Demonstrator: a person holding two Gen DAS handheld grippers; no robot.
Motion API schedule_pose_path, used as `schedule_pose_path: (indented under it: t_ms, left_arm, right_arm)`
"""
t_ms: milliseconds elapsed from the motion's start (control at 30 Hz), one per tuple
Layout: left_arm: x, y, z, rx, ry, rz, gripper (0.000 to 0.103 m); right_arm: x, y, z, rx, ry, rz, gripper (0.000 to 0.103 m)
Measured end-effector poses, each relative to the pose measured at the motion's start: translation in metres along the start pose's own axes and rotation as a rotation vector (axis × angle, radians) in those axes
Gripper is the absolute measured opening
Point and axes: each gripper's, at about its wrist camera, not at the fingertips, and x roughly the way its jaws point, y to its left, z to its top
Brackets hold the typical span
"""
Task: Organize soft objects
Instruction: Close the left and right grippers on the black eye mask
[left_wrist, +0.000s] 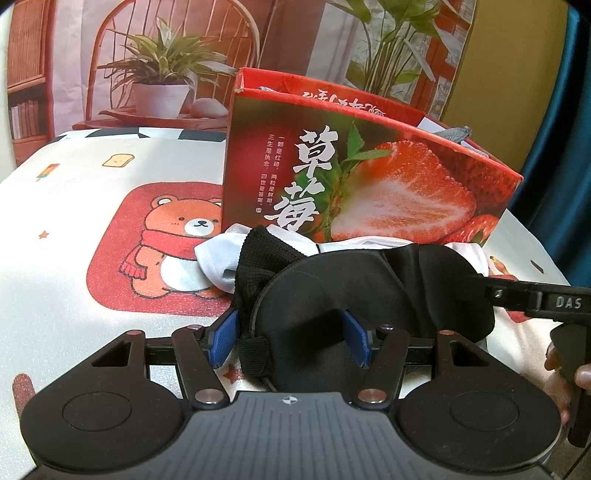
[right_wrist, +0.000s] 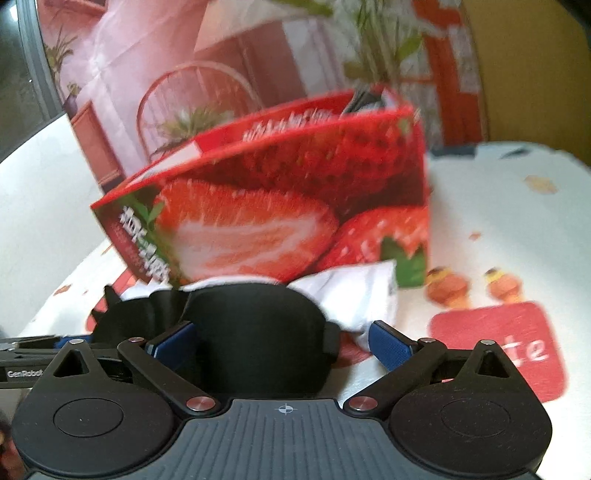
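A black sleep mask (left_wrist: 369, 291) lies on the table in front of a red strawberry box (left_wrist: 369, 177). My left gripper (left_wrist: 291, 338) has its blue fingers (left_wrist: 223, 341) either side of the mask's left end, jaws open around it. A black knit cloth (left_wrist: 255, 258) and white cloth (left_wrist: 218, 258) lie behind the mask. In the right wrist view, my right gripper (right_wrist: 282, 347) is open wide, with the mask's other end (right_wrist: 258, 332) between its fingers (right_wrist: 391, 347). White cloth (right_wrist: 354, 295) lies beyond, against the box (right_wrist: 277, 206).
The table has a white cloth with a bear print (left_wrist: 177, 236) and red patch (right_wrist: 498, 347). The box is open-topped with grey fabric (left_wrist: 454, 134) showing inside. A printed backdrop with plants (left_wrist: 166, 74) hangs behind. The right tool's body (left_wrist: 535, 299) reaches in from the right.
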Motion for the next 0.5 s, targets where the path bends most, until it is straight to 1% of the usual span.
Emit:
schedule_pose_path:
  t_ms: [100,233,267,367,433,467,500]
  left_arm:
    - [0.000,0.001,-0.001,0.001,-0.003,0.000,0.064]
    - [0.000,0.000,-0.001,-0.002,-0.007,0.003,0.063]
    - [0.000,0.000,-0.001,-0.005,-0.007,0.002,0.063]
    - [-0.001,0.001,-0.001,-0.009,-0.006,0.002,0.063]
    - [0.000,0.001,-0.001,0.000,-0.005,0.007,0.063]
    - [0.000,0.000,-0.001,0.001,-0.005,0.009,0.063]
    - [0.000,0.000,-0.002,0.003,-0.005,0.011,0.063]
  right_arm:
    - [0.006,0.004,0.000,-0.028,0.025,0.003,0.095]
    - [0.007,0.013,-0.004,-0.026,0.038,0.028,0.088]
    - [0.004,0.017,-0.005,-0.037,0.030,0.023,0.087]
    - [-0.008,0.028,-0.004,-0.092,-0.012,0.005,0.081]
    - [-0.016,0.032,-0.003,-0.115,-0.035,-0.011,0.071]
    - [-0.019,0.032,-0.002,-0.114,-0.044,-0.022,0.069]
    - [-0.022,0.032,0.000,-0.107,-0.050,-0.029,0.064]
